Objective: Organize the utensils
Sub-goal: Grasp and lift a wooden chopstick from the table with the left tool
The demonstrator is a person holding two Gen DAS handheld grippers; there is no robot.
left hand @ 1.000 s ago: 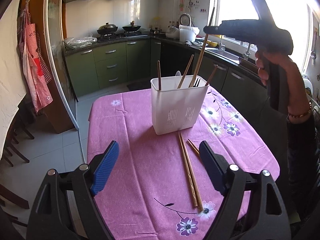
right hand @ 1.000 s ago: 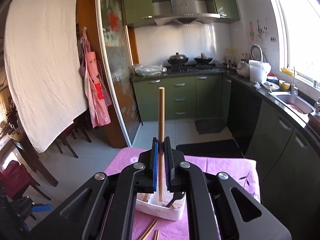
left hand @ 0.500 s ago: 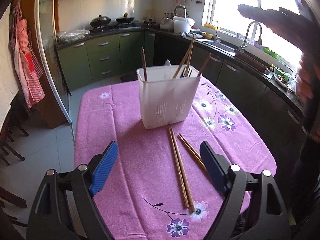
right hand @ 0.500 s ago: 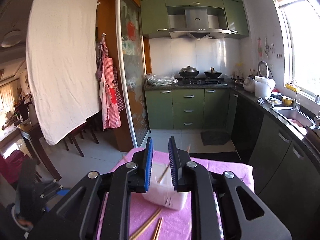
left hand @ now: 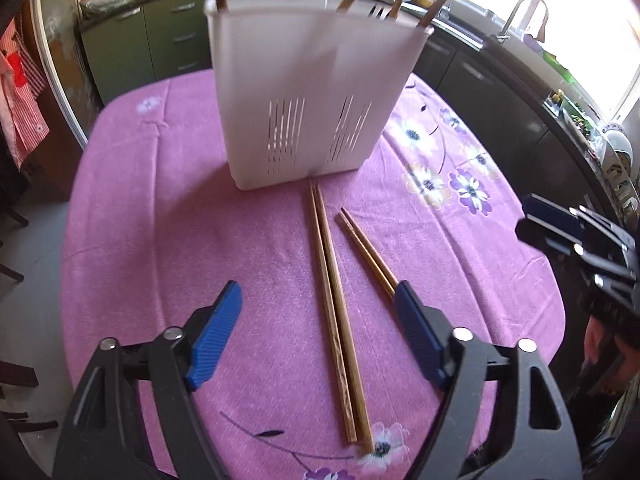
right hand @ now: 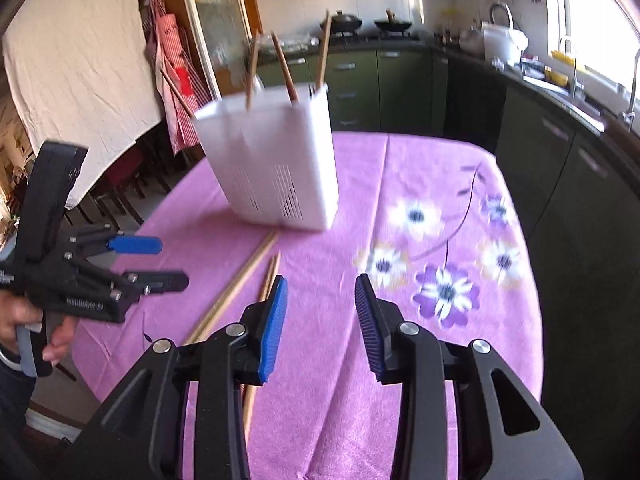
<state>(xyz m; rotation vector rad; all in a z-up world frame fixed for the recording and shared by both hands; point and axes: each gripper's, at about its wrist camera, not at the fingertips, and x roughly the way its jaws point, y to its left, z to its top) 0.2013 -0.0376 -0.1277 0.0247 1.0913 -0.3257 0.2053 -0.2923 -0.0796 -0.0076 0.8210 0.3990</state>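
A white slotted utensil holder stands on the pink flowered tablecloth with several chopsticks upright in it; it also shows in the right wrist view. Two pairs of wooden chopsticks lie in front of it: a longer pair and a shorter pair. My left gripper is open and low over the longer pair. My right gripper is open and empty, just right of the chopsticks on the cloth. It shows at the right edge of the left wrist view.
Dark green kitchen cabinets and a counter with a sink run along the right of the table. A glass door, a hanging apron and a white sheet stand to the left. The table edge drops off close on both sides.
My right gripper let the chopstick go into the holder, opened, and came down to the table. My left gripper moved forward and lower over the lying chopsticks.
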